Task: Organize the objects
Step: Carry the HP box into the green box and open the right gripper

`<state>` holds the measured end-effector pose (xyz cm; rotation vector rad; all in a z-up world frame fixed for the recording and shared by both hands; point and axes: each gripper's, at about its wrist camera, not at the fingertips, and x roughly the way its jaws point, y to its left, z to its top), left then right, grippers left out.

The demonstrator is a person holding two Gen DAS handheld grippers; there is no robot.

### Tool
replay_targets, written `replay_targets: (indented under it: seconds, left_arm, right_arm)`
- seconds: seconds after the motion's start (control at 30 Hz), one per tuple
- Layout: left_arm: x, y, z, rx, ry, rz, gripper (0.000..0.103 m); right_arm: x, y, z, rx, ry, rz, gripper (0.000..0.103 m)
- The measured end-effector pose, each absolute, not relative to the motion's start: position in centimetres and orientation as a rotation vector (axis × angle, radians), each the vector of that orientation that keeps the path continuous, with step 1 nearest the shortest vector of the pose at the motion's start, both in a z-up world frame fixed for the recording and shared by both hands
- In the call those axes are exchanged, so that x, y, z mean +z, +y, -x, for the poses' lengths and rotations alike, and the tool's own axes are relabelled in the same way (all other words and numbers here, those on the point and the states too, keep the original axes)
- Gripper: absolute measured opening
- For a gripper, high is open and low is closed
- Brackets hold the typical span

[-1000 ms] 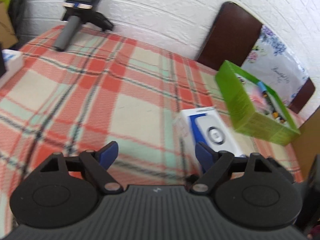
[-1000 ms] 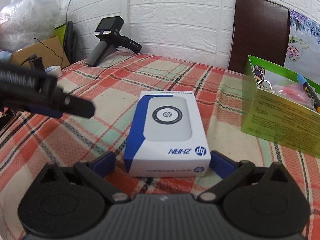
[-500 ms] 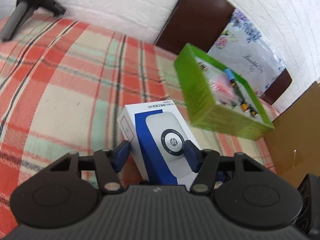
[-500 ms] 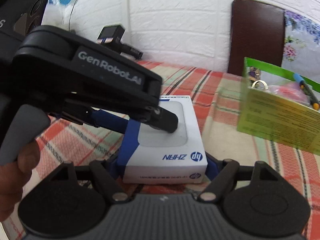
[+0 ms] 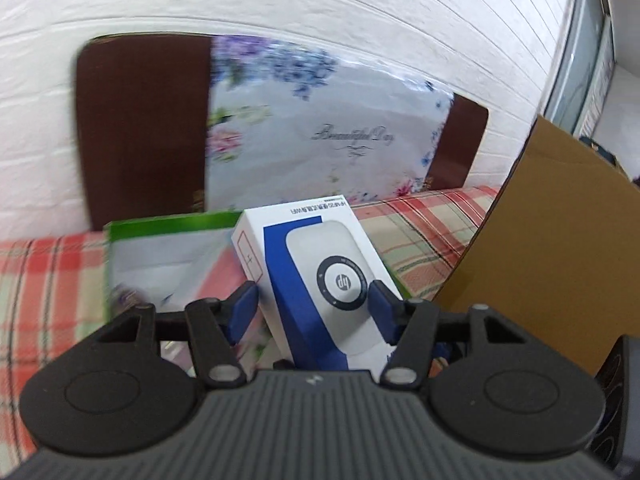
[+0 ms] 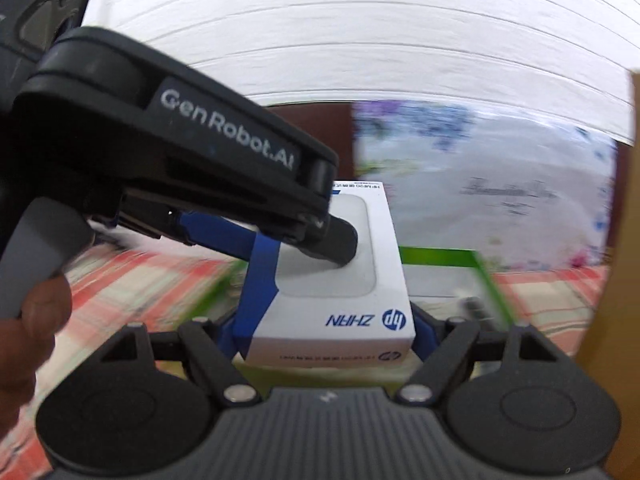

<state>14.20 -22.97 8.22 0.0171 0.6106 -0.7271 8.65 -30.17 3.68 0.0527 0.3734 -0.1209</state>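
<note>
- The white box is being gripped by both tongs: the right tongs across its near end, the left tongs across its body, both having closed onto it moments ago.
- It is now being carried clear of the plaid surface, where it was lying a second ago.
- The green tray is being approached just beyond; placement there is judged likely.

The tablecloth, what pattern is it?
The tablecloth is plaid: red, cream and pale green checks with dark lines. It shows best in the left wrist view.
</note>
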Motion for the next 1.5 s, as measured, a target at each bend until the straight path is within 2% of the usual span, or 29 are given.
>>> replay_targets:
  seconds: [0.1,0.17,0.23,0.3,0.37,0.7,1.03,1.43,1.5]
  left_arm:
    - [7.5,-27.0,-15.7,-0.725,0.611,-0.083,0.065]
    - [6.8,-29.0,-16.9,-0.684,0.615,-0.143,0.075]
    - [5.9,-30.1,-17.8,-0.618,0.627,-0.204,0.075]
    - [5.4,-29.5,-18.2,-0.600,0.653,-0.194,0.076]
    - [5.3,-28.3,-18.0,-0.592,0.670,-0.162,0.081]
    - [6.4,-21.6,-12.0,-0.500,0.651,-0.096,0.083]
    - [5.0,-15.4,-4.9,-0.395,0.685,-0.139,0.084]
    - [5.4,-11.6,1.0,-0.314,0.609,-0.175,0.103]
    - [5.4,-11.3,1.2,-0.310,0.604,-0.169,0.103]
  right_arm:
    - [2.9,-33.2,-10.8,-0.167,0.390,-0.062,0.079]
    - [2.0,-34.6,-12.5,-0.200,0.406,-0.064,0.080]
    - [1.0,-35.6,-14.0,-0.208,0.456,-0.074,0.103]
    - [0.5,-36.0,-13.8,-0.200,0.458,-0.102,0.103]
    - [0.3,-35.4,-12.5,-0.218,0.420,-0.119,0.103]
    - [1.6,-31.2,-4.0,-0.250,0.347,-0.188,0.103]
    - [1.5,-27.1,2.5,-0.157,0.440,-0.265,0.103]
    - [5.8,-24.2,8.3,-0.117,0.348,-0.308,0.103]
    - [6.2,-23.6,8.5,-0.117,0.359,-0.285,0.103]
